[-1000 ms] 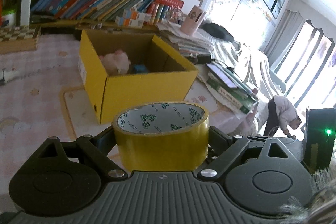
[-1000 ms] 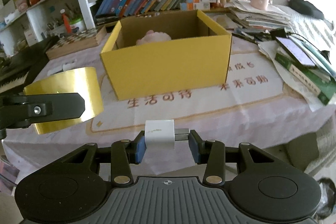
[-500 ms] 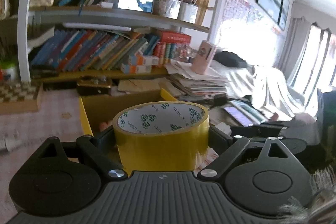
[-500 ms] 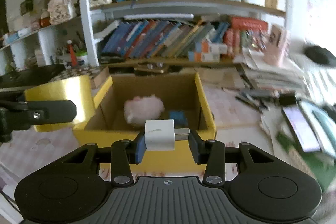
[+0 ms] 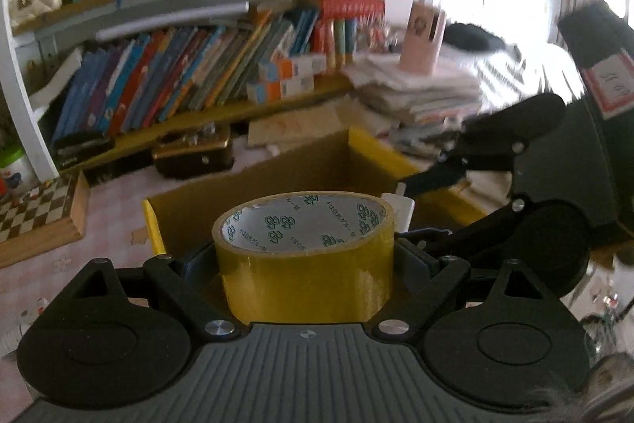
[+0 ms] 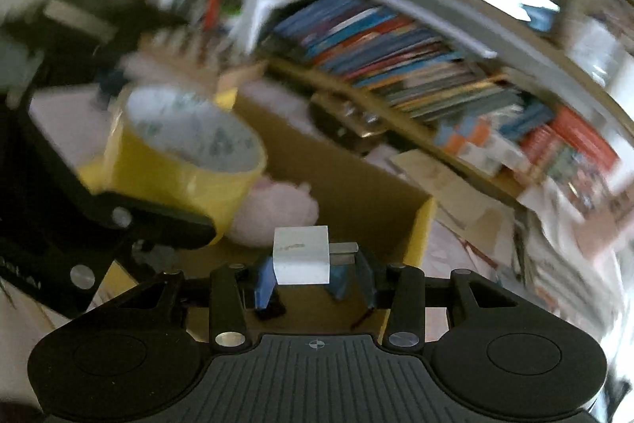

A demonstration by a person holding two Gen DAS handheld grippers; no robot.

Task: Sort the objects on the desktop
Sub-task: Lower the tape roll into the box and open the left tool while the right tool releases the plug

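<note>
Left gripper (image 5: 305, 260): jaws wide, clamped on a roll of yellow packing tape (image 5: 307, 274), core hole facing up, printed liner showing. Right gripper (image 6: 303, 264): jaws narrow, blue pads pinching a white USB charger plug (image 6: 301, 260); its metal prongs point toward 3 o'clock, so the plug's long axis runs across the jaws

Outward from the left gripper: the yellow cardboard box (image 5: 372, 153) opens directly ahead at 12 o'clock, its near wall just behind the roll. The right gripper's black linkage comes in from 3 o'clock, with the white plug peeking just past the roll's rim at 1 o'clock

Outward from the right gripper: the box interior lies straight below and ahead, 12 o'clock; a pink plush toy (image 6: 277, 209) already rests inside at 11 o'clock. The tape roll in the left gripper hangs at 10 o'clock over the box's left side. View heavily motion-blurred; shelf of books (image 6: 396, 66) at 1 o'clock only roughly legible

Judgement: both loads sit above or at the box mouth, well placed for a drop. The plug looks more centred over the opening; the roll appears nearer the left wall. The two grippers are close together, so releases risk a knock if done at once

Chessboard (image 5: 35, 209) lies at 9 o'clock of the left view, apart from the box
</note>
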